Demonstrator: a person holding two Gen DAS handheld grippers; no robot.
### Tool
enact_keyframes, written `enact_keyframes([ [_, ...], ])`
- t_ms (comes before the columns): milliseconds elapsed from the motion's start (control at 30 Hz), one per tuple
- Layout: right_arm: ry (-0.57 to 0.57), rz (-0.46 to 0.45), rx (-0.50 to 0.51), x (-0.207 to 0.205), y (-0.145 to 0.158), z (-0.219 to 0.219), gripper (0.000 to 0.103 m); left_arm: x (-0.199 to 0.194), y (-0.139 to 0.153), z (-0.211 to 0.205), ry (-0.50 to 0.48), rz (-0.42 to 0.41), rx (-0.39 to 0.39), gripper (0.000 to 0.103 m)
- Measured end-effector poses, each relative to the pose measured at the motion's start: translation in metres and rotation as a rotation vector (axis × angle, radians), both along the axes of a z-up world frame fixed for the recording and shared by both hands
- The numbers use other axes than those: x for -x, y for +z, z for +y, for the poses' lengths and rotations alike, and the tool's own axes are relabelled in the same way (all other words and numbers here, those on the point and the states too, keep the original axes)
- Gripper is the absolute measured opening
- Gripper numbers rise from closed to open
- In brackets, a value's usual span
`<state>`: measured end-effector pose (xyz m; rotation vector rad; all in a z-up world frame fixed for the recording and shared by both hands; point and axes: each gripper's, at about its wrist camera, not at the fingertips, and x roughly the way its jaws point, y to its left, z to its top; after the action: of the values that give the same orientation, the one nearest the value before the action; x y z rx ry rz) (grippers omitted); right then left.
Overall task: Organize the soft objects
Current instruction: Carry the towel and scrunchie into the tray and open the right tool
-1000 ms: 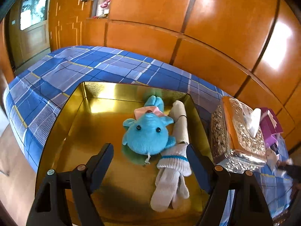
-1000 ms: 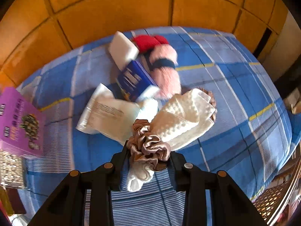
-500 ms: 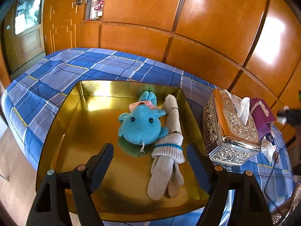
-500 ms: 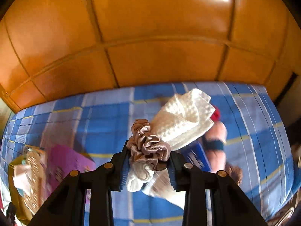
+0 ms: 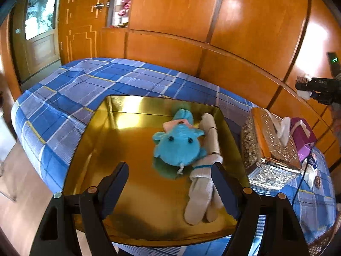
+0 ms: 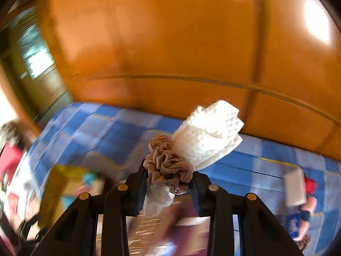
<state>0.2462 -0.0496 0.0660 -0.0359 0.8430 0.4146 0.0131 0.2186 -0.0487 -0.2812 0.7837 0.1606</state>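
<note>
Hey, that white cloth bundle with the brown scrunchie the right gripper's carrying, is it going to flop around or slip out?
The white cloth probably stays fairly put: it sticks up past the right gripper without drooping, cinched by the brown scrunchie. It looks light. Slipping seems unlikely, since the jaws squeeze the soft scrunchie, though satin-like fabric could slide a little.

A home bedroom: beyond the tongs, a blue plaid bedsheet (image 5: 89,85) meets glossy orange wooden wardrobe panels (image 5: 245,32) (door (image 5: 40,42) far left).
</note>
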Motion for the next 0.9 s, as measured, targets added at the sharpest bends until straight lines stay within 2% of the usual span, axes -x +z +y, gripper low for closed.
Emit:
enact_keyframes([
  [233, 0.373, 0.026, 0.024, 0.088, -0.025, 0.098, 0.034, 0.011, 0.002, 0.029, 0.096, -0.01, -0.011, 0.08],
  [400, 0.55, 0.119, 0.041, 0.144, -0.074, 0.151, 0.034, 0.02, 0.005, 0.05, 0.17, -0.029, -0.018, 0.08],
  [567, 0.57, 0.213, 0.045, 0.161, -0.12, 0.178, 0.037, 0.025, 0.008, 0.06, 0.198, -0.048, -0.022, 0.081],
  [733, 0.572, 0.251, 0.054, 0.174, -0.14, 0.183, 0.04, 0.025, 0.009, 0.058, 0.197, -0.053, -0.036, 0.081],
  [833, 0.574, 0.247, 0.07, 0.175, -0.148, 0.186, 0.047, 0.025, 0.009, 0.055, 0.196, -0.055, -0.046, 0.081],
  [900, 0.577, 0.259, 0.068, 0.175, -0.153, 0.189, 0.061, 0.025, 0.009, 0.054, 0.194, -0.056, -0.054, 0.082],
])
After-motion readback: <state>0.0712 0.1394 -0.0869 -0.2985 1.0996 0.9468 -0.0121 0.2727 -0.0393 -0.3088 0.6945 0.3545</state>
